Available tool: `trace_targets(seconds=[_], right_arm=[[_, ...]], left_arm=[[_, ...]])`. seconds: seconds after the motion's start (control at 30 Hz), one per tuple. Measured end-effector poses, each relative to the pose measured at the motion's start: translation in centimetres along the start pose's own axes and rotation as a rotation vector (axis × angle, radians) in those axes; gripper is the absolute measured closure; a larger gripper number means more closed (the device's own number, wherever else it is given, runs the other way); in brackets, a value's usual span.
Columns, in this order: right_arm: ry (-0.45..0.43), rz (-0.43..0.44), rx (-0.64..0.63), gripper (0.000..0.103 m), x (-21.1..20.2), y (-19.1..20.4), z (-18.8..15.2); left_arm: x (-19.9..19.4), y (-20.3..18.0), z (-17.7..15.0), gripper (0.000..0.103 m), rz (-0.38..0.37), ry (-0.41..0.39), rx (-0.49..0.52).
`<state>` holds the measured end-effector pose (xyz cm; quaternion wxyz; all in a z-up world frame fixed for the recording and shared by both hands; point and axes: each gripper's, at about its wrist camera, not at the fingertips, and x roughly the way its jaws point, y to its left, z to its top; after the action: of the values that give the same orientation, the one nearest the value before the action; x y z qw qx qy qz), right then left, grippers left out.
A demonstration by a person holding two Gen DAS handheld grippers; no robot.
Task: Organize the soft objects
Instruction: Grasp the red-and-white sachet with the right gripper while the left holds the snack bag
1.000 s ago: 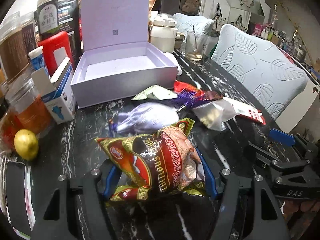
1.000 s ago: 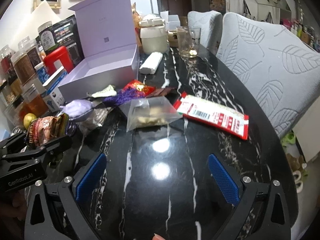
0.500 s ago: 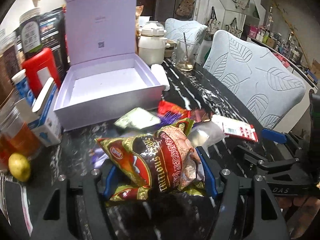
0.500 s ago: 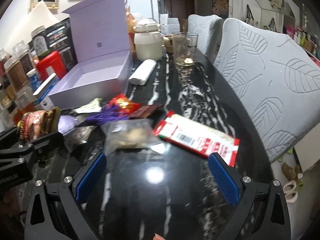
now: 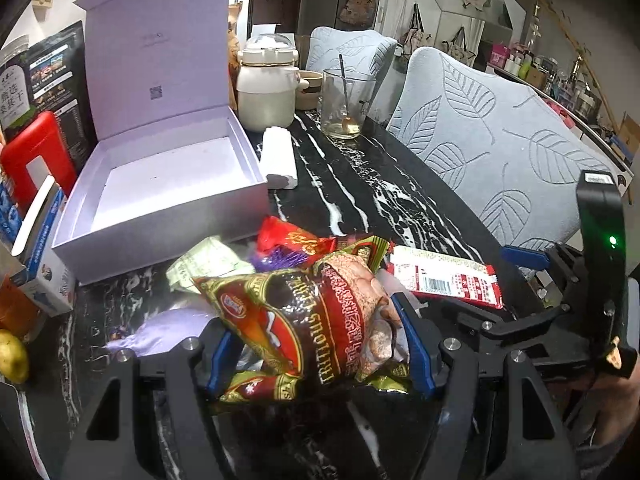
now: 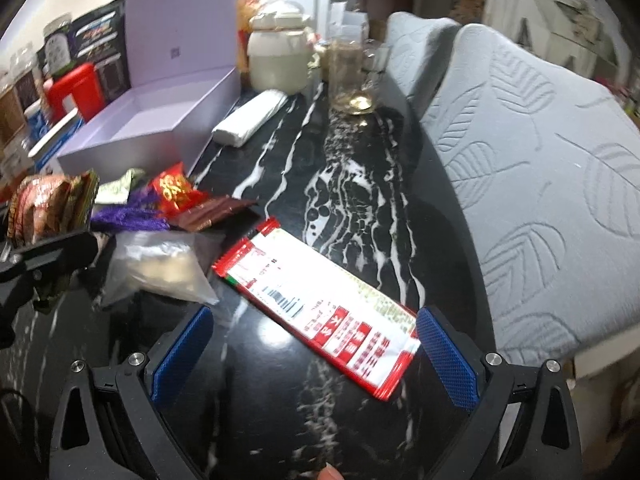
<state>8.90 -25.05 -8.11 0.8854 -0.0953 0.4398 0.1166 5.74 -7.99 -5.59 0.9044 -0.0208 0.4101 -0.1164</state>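
**Holding a snack bag in the left tongs, right tongs spread over a flat packet**

Seen from the left wrist view, the left gripper (image 5: 316,350) is clenched on a red-and-brown snack bag (image 5: 312,316), with both blue pads pressed into its crumpled sides at a partly closed width. The bag is carried above the black marble table (image 5: 360,200), its long axis lying across the jaws, one sealed end pointing left and the other up and to the right. Beyond it, an open lilac box (image 5: 160,184) is seen toward the table's left edge, its lid standing upright. Between box and bag, a pale green sachet (image 5: 208,260) and a red wrapper (image 5: 292,238) are lying. A red-and-white flat packet (image 5: 444,276) is lying to the right, near the table's right edge. The right gripper is seen at the far right, held by a hand (image 5: 608,408).

In the right wrist view, the right gripper (image 6: 316,354) is spread wide, nothing being grasped. The red-and-white flat packet (image 6: 320,300) is lying flat on the table between the fingers, its long axis running diagonally, from far left to near right; whether the right pad touches its near corner cannot be told. A clear pouch (image 6: 160,264) is lying just left of it. The snack bag (image 6: 52,206) is seen at the left edge.
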Motion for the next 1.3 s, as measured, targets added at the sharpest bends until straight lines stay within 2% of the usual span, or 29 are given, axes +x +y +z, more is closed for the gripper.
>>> trace_targets(seconds=[0.07,0.23,0.47,0.6,0.7,0.73,0.87,1.0,1.3], right_arm=[[0.0,0.019,-0.016,0.0,0.4,-0.6,0.4],[0.02,0.052,-0.065,0.0,1.9,-2.0,1.3],[0.1,0.217,-0.127,0.002,4.6,-2.3,1.8],[0.082,0.18,-0.191,0.008,4.7,-1.5,1.4],[0.07,0.192,-0.202,0.025,4.1,-1.0,0.9],[0.07,0.194,-0.202,0.036,3.8,-0.9,0.8],[0.075,0.183,-0.198,0.048,2.8,-0.7,0.0],[0.069,0.172,-0.187,0.051,1.8,-0.2,-1.2],[0.049,0.152,-0.079,0.054,-0.3,0.3,-3.4]], left_arm=[[0.2,-0.2,0.2,0.035,-0.024,0.007,-0.01],[0.7,-1.3,0.5,0.035,-0.009,0.004,0.014],[1.3,-1.5,0.4,0.035,-0.003,0.025,0.009],[1.2,-1.7,0.3,0.035,0.013,0.024,0.021],[1.1,-1.6,0.2,0.035,0.015,0.028,0.018],[1.1,-1.6,0.1,0.035,0.016,0.029,0.018],[0.8,-1.6,-0.4,0.035,0.024,0.032,0.027],[0.1,-1.3,-1.1,0.035,0.027,0.03,0.028],[-1.2,-0.8,-2.5,0.035,0.034,0.024,0.029]])
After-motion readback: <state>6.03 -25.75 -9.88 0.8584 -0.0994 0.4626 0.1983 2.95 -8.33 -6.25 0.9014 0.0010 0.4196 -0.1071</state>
